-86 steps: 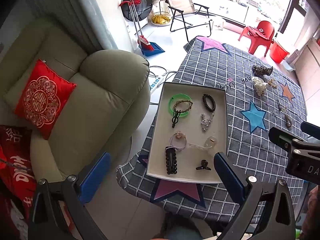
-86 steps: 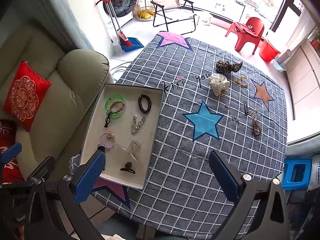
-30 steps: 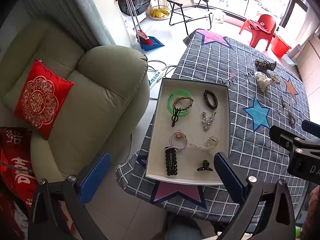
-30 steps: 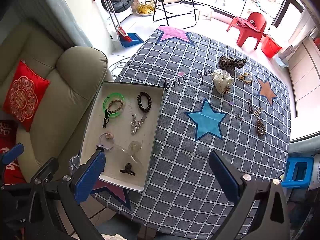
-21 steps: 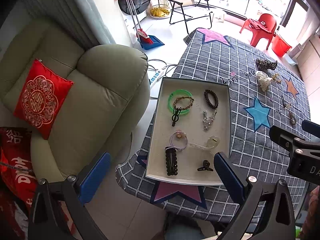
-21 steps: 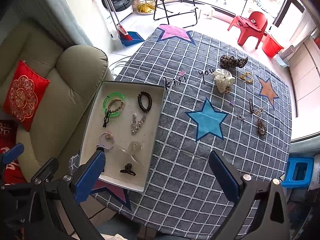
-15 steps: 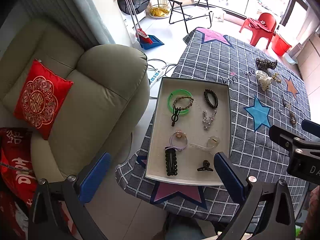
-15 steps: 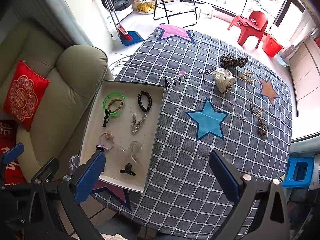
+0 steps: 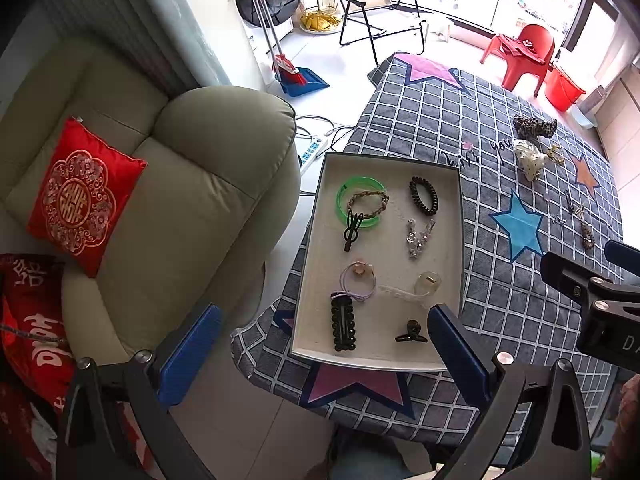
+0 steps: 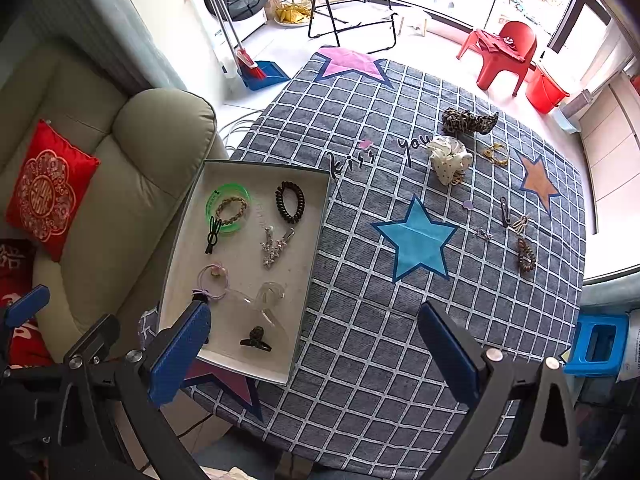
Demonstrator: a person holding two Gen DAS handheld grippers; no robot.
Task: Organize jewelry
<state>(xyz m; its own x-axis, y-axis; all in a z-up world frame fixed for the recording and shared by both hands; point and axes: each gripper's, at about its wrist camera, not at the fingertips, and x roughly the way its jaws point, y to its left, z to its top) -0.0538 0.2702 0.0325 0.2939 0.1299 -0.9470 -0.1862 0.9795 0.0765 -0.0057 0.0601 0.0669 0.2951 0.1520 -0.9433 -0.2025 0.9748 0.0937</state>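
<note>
While both grippers hang high above the table with jaws wide apart and empty, contents run as follows, left to right.

Tray (image 10: 188, 216), shallow, pale, near left edge of the checked tablecloth (image 10: 360, 320): green bangle (image 10: 228, 200) with a braided bracelet laid over it, dark coil hair tie (image 10: 290, 202), star-shaped sparkly clips (image 10: 274, 250), lilac hair loop (image 10: 212, 282), clear clip (image 10: 268, 298), small dark claw clip (image 10: 256, 340). Already sorted, by the look of it.

Loose pieces, far right of the cloth, well apart from the tray: leopard scrunchie (image 10: 470, 122), white dotted scrunchie (image 10: 448, 160), gold piece (image 10: 496, 154), dark slim clip (image 10: 505, 211), brown coil tie (image 10: 525, 260).

Left gripper (image 9: 320, 344) sits over the tray. Right gripper (image 10: 312, 344) is the nearer to the loose pieces, which lie ahead and to its right; the slim clip's long axis runs roughly away from the camera.

Small items beside the slim clip are too fine to identify. The right gripper's left finger covers part of the tray's near corner.
</note>
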